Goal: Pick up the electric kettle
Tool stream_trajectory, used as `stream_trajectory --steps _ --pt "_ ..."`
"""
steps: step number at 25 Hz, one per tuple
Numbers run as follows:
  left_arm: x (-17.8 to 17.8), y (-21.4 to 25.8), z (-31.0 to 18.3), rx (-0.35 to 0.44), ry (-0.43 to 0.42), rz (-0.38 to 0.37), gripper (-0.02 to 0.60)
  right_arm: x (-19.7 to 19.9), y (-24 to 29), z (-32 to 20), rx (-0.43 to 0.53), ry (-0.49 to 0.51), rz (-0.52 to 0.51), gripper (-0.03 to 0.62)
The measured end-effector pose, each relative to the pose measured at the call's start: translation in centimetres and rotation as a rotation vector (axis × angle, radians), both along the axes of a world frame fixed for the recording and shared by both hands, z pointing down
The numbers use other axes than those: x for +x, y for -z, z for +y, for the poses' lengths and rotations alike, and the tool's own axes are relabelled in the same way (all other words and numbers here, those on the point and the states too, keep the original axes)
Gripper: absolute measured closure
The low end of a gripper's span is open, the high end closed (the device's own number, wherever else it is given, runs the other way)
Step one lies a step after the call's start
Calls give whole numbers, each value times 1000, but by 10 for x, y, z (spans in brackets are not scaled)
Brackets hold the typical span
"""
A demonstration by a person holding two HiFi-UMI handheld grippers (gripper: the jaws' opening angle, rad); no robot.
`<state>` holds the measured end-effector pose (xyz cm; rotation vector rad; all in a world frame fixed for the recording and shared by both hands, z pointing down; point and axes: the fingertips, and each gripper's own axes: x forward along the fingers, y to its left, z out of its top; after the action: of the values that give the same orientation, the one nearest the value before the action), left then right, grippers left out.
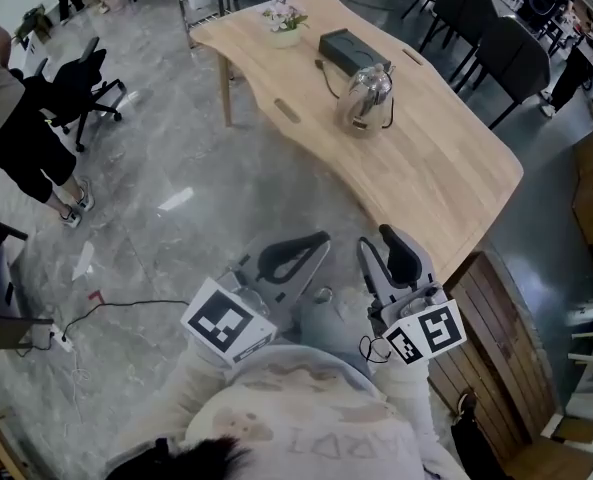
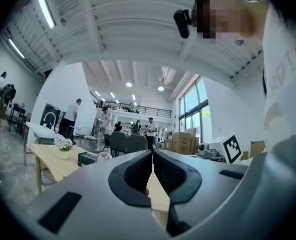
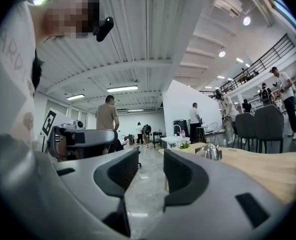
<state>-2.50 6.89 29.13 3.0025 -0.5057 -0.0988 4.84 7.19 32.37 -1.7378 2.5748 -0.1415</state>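
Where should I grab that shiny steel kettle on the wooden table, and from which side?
Probably the dark loop handle of the shiny steel kettle, on its right side in the head view, approached from that side. The rounded, polished body offers no flat faces to clamp.

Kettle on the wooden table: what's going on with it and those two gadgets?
A person stands short of the wooden table with a hand-held gripper in each hand. The electric kettle sits on it untouched, near a black box. The left hand-held gripper is shut and empty; the right hand-held gripper is open, nothing between its jaws.
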Motion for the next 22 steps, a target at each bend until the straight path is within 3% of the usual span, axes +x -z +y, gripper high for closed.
stream_trajectory --steps 12,22 --pt "10 -3 -75 13 54 -14 568 36 -41 -115 -62 -4 -12 385" --pt "46 -10 -134 -67 35 -31 568 67 -83 -212 -168 11 -27 373"
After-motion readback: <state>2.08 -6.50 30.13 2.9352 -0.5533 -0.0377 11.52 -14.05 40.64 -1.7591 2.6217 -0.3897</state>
